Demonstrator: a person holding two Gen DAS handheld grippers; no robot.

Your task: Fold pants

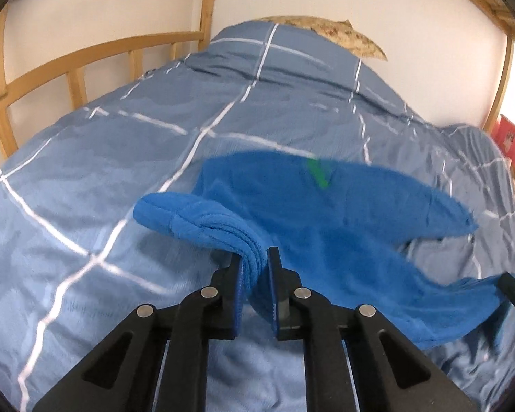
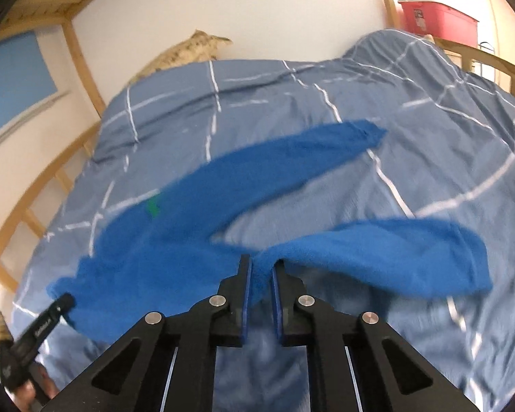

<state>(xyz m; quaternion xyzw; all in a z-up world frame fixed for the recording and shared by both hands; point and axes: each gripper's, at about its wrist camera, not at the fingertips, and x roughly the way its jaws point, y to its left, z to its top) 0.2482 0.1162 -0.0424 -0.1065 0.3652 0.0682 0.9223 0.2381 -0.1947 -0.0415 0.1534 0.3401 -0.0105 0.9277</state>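
Bright blue fleece pants (image 1: 319, 226) with a small green tag (image 1: 317, 173) hang lifted above the bed, blurred by motion. My left gripper (image 1: 256, 257) is shut on a bunched edge of the pants. My right gripper (image 2: 261, 264) is shut on another part of the pants (image 2: 195, 233); one leg (image 2: 291, 158) stretches away over the bed and the other (image 2: 394, 257) loops to the right. The right gripper shows at the right edge of the left wrist view (image 1: 513, 288), and the left gripper shows at the lower left of the right wrist view (image 2: 61, 304).
A bed with a blue duvet with white checks (image 1: 154, 144) fills both views. A wooden bed frame (image 1: 68, 65) runs along the left side. A tan pillow (image 1: 346, 31) lies at the wall. A red bin (image 2: 435, 17) stands beyond the bed.
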